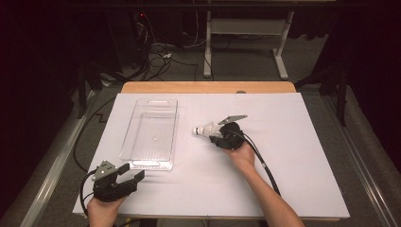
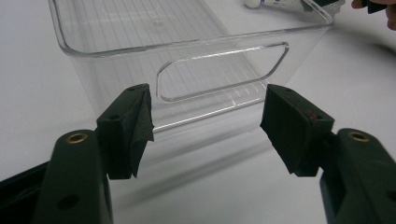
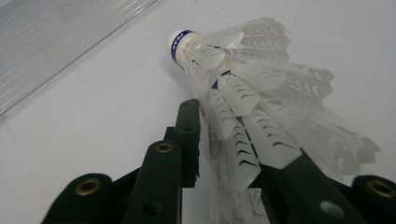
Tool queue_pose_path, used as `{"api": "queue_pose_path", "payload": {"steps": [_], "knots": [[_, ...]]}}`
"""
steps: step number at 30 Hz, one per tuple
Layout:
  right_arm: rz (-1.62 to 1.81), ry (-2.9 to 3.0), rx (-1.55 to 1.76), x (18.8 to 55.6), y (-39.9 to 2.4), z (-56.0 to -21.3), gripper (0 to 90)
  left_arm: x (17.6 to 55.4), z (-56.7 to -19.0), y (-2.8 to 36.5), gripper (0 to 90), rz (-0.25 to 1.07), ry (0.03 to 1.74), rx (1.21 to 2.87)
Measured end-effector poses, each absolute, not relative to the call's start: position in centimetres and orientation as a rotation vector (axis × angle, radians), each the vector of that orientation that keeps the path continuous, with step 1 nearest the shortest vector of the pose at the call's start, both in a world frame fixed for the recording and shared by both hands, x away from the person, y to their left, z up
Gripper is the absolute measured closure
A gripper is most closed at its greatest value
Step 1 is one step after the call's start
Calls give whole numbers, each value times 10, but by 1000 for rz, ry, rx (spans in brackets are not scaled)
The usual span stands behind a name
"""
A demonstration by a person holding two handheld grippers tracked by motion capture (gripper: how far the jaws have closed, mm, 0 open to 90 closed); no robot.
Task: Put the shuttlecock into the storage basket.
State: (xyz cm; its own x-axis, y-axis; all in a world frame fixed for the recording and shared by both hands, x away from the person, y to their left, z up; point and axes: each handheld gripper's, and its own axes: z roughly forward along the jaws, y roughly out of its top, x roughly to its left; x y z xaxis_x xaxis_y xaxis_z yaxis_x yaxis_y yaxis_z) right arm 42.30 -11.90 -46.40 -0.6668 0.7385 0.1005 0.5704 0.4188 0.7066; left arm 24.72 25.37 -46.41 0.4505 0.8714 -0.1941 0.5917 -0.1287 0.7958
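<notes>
The white feathered shuttlecock (image 3: pixel 243 93) with a blue cork band, lettering illegible, lies on the white table sheet (image 1: pixel 293 156), cork toward the clear plastic bin (image 1: pixel 150 135), skirt pinched by the right gripper (image 1: pixel 216 134); the left gripper (image 1: pixel 134 174) is spread.

From my seat: dark room, edges nearly black. White sheet (image 1: pixel 293 156) covers a wooden tabletop (image 1: pixel 208 87). Grey floor (image 1: pixel 246 61) behind, loose cables (image 1: pixel 158 54) tangled at left. White-legged table frame (image 1: pixel 281 52) stands farther back. Metal rail (image 1: pixel 52 170) runs along the left side.
</notes>
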Motion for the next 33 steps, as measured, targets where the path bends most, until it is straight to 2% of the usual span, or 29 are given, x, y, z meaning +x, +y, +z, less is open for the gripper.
{"api": "queue_pose_path", "payload": {"steps": [10, 33], "knots": [[1089, 2469, 1162, 424, -121, -465, 867, 247, -464, 254, 345, 404, 1242, 1829], [1086, 2476, 1142, 421, -124, -457, 892, 246, -464, 253, 345, 414, 1242, 1831]]}}
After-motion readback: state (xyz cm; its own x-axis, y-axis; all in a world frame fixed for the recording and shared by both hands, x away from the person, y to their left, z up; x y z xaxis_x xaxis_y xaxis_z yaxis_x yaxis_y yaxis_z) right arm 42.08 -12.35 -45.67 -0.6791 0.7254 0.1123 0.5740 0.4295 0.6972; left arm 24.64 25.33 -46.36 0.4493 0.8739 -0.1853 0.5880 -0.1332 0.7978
